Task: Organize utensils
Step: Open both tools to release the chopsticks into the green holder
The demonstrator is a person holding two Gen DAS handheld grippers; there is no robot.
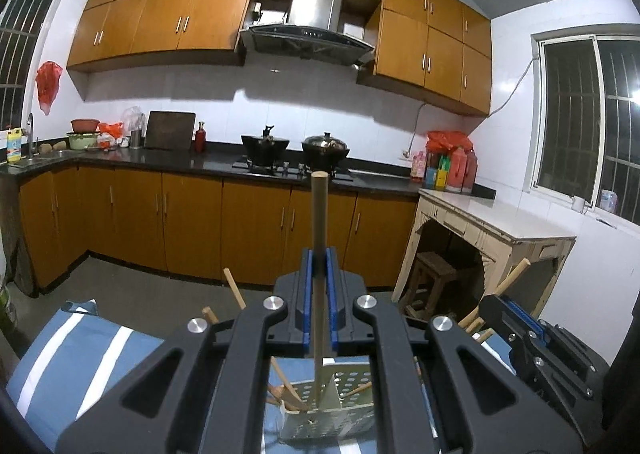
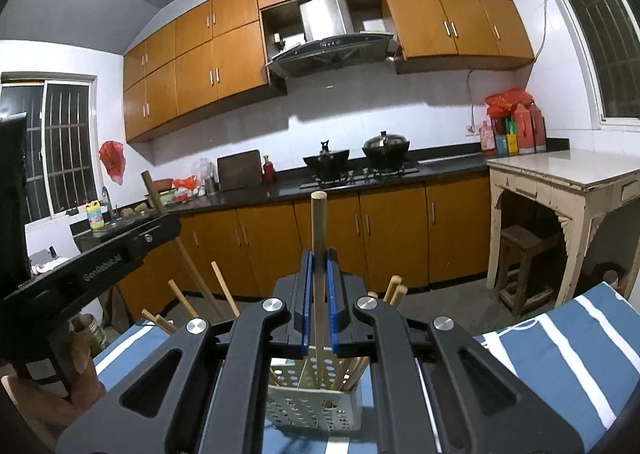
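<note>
**Two sticks held upright over the holder**

Each gripper is clenched on one thin wooden stick. The left gripper pinches its stick between the blue pads, the stick standing nearly upright with its round top well above the jaws and its lower end reaching down into the perforated utensil holder. The right gripper holds a second stick the same way, over the same holder, which stands on a blue and white striped cloth near the camera.

The sticks look light, stiff and smooth, so they could slide or swing in the pads; a hold near the middle, as here, should keep them steady. More sticks lean loosely in the holder's compartments.

Both grippers point a little downward toward the far kitchen counter, side by side: the right one shows at the right edge of the left view, the left one at the left edge of the right view.
</note>
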